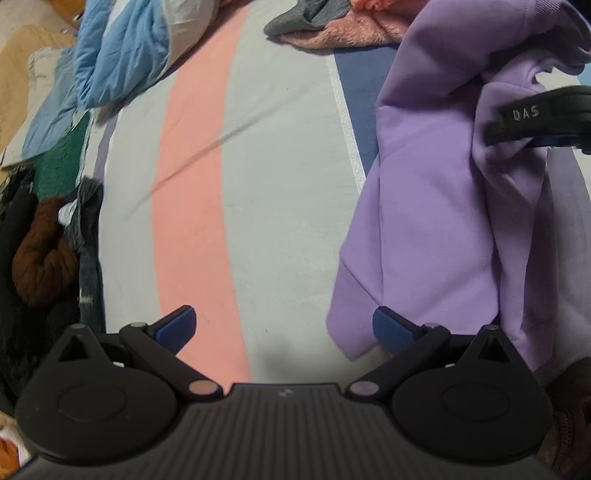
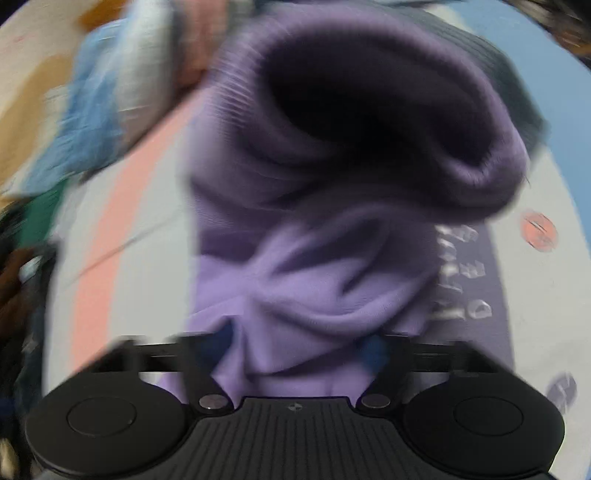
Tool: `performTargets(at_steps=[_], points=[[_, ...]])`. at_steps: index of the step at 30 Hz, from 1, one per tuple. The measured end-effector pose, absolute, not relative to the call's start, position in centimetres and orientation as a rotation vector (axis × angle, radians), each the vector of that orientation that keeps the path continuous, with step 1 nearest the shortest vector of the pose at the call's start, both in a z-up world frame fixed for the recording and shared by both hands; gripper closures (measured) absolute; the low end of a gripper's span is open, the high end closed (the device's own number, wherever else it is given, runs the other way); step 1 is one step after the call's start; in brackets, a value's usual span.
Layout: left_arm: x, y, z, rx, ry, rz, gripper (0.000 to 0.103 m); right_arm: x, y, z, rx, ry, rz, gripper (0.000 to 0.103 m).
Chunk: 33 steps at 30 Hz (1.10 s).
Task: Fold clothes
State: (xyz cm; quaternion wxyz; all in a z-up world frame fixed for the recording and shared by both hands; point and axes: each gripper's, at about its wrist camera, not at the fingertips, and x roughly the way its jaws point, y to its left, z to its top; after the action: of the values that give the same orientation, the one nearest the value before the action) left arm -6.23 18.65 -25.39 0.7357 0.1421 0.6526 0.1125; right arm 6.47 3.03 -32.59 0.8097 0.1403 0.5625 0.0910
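Observation:
A lilac sweatshirt (image 1: 436,199) hangs bunched over the striped bed sheet (image 1: 280,177) at the right of the left wrist view. My right gripper (image 1: 532,123) is shut on its upper folds and holds it up. In the blurred right wrist view the lilac sweatshirt (image 2: 303,280) fills the middle, its ribbed opening gaping ahead, and its cloth is pinched in my right gripper (image 2: 299,350). My left gripper (image 1: 284,332) is open and empty above the sheet, its right fingertip (image 1: 391,332) just in front of the sweatshirt's lower corner.
A light blue garment (image 1: 110,62) lies at the back left. A grey garment (image 1: 306,14) and a pink fluffy one (image 1: 351,33) lie at the back. Dark, brown and green clothes (image 1: 48,236) are piled at the left edge.

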Motion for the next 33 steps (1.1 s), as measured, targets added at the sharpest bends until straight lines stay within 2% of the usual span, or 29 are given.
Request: performTargets(at_steps=[1, 6, 13, 17, 21, 24, 27, 33], points=[[-6.0, 18.6, -25.5, 0.31, 1.422, 0.225, 0.0, 6.4, 2.5, -32.8, 0.336, 1.206, 0.141, 0.098], [-4.6, 16.8, -26.1, 0.276, 1.343, 0.094, 0.0, 3.9, -3.3, -29.6, 0.459, 1.092, 0.032, 0.098], [-2.4, 9.8, -28.3, 0.277, 1.173, -0.05, 0.0, 0.8, -13.5, -20.0, 0.499, 0.91, 0.009, 0.1], [-1.7, 5.8, -29.6, 0.334, 1.097, -0.062, 0.0, -0.4, -14.9, -15.5, 0.49, 0.83, 0.092, 0.1], [-2.0, 3.7, -27.8, 0.336, 0.944, -0.06, 0.0, -0.7, -14.9, -13.0, 0.517, 0.79, 0.175, 0.1], [-2.6, 3.5, -25.0, 0.291, 0.791, -0.04, 0.0, -0.6, -14.6, -12.0, 0.537, 0.782, 0.23, 0.1], [-2.6, 5.2, -22.4, 0.15, 0.716, 0.041, 0.0, -0.1, -14.4, -11.0, 0.527, 0.779, 0.244, 0.1], [-2.5, 10.3, -21.9, 0.013, 0.705, 0.256, 0.0, 1.1, -13.2, -9.9, 0.526, 0.79, 0.303, 0.1]])
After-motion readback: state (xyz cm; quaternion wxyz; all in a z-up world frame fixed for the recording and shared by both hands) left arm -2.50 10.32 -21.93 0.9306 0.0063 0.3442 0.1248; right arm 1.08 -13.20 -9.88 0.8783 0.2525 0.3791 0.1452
